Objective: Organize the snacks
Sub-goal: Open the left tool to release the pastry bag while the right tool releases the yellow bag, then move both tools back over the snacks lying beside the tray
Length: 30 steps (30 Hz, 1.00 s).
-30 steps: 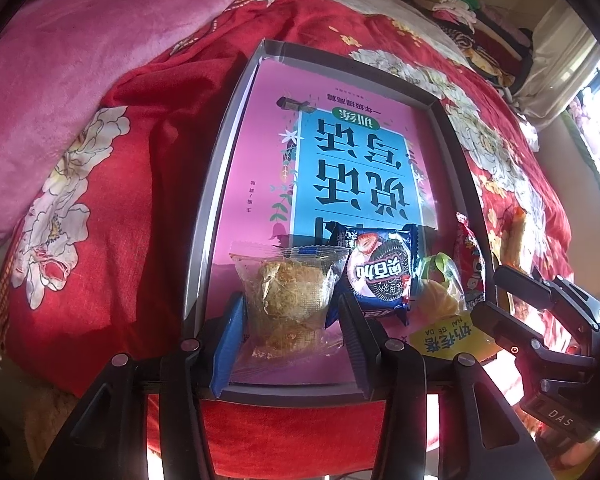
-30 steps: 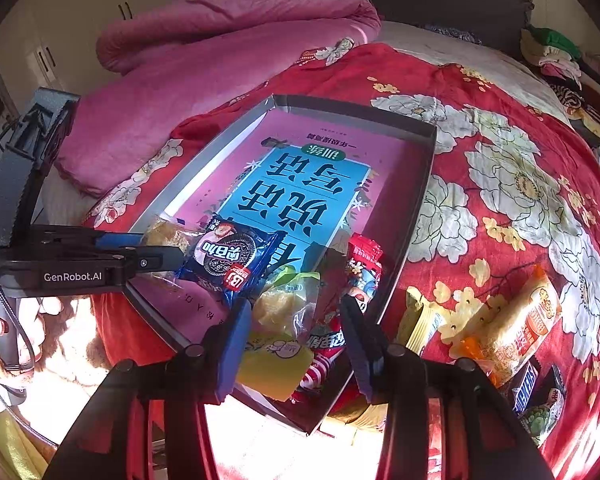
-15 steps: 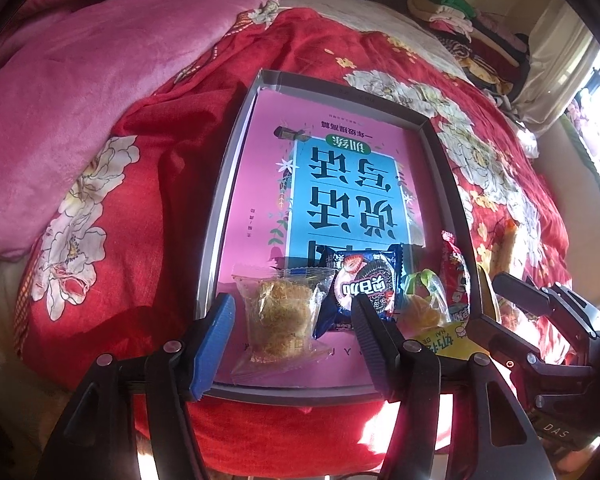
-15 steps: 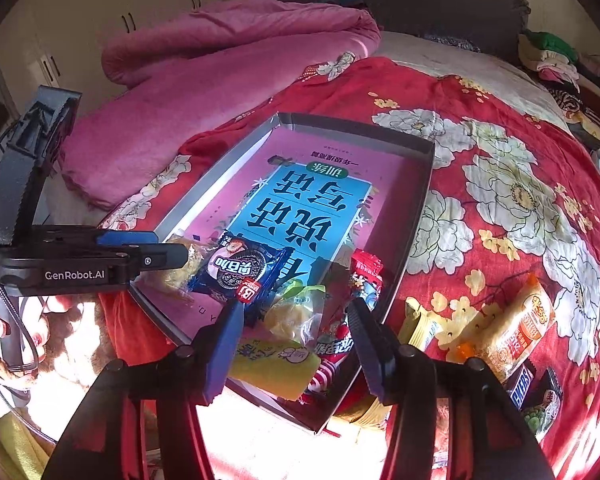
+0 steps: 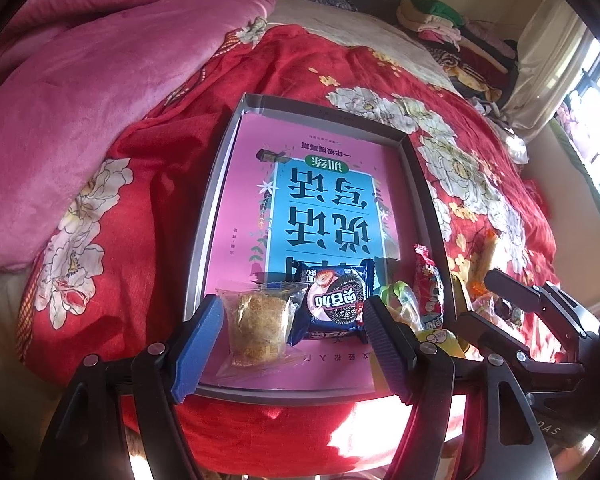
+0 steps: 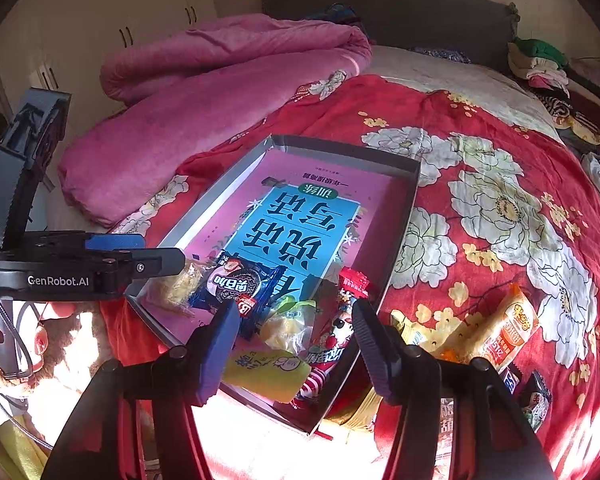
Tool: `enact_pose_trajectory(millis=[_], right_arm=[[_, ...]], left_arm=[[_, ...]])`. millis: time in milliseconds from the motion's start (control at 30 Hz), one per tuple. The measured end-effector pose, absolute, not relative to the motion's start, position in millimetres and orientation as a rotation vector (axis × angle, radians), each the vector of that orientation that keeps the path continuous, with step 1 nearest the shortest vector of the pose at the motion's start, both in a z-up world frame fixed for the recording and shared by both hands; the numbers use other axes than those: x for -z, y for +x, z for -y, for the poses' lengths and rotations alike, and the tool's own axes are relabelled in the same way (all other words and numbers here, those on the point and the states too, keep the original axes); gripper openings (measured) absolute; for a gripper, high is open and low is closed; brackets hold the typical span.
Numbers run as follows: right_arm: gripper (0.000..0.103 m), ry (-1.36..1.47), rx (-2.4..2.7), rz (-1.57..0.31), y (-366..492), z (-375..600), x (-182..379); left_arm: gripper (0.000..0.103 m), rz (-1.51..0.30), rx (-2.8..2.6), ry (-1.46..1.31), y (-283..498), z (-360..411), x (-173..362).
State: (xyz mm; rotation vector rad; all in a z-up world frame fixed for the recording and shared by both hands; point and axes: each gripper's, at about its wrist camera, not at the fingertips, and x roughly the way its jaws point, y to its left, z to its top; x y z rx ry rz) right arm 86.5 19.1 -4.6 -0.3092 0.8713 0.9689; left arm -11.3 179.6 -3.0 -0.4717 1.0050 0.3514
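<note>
A bed spread with a red floral cover [image 6: 500,152] carries a shallow grey cardboard tray [image 6: 400,236], a rumpled pink plush blanket [image 6: 204,92], folded clothes [image 6: 540,60] and loose orange snack packets [image 6: 504,332] beside the tray.

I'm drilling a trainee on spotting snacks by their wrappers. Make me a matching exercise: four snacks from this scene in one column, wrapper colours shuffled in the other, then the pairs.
Snacks:
1. pastry
2. sandwich cookie pack
3. sausage stick
4. rice cracker pack

Wrapper colours:
A. orange and white
B. dark blue with a pink label
C. clear film
D. red with a cartoon print

Pairs: 1-C, 2-B, 3-D, 4-A
</note>
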Motion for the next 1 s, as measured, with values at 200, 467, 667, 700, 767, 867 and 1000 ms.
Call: enact_pose_trajectory(millis=[200,467,667,700,767,867,1000], right_arm=[[0.065,-0.3,-0.952,-0.851,87,-16,1],[0.068,-0.277,-0.919,-0.851,93,-5,-3],[0.073,-0.248,-0.884,-0.843,100,9,-7],[0.073,-0.239,-0.879,-0.843,101,11,-8],[0.074,-0.225,-0.87,-0.843,104,17,-9],[0.077,-0.199,-0.859,-0.843,109,26,-12],[0.081,-0.133,-0.831,-0.84,117,46,-19]], left_arm=[[0.075,-0.997,-0.337,-0.463,-10,-173,-4],[0.075,-0.995,-0.316,-0.449,-7,-164,-9],[0.075,-0.998,-0.309,-0.441,-5,-159,-11],[0.075,-0.998,-0.309,-0.438,-5,-158,-12],[0.075,-0.999,-0.305,-0.434,-4,-156,-13],[0.075,-1.0,-0.295,-0.431,-3,-152,-15],[0.075,-1.0,-0.276,-0.422,0,-145,-18]])
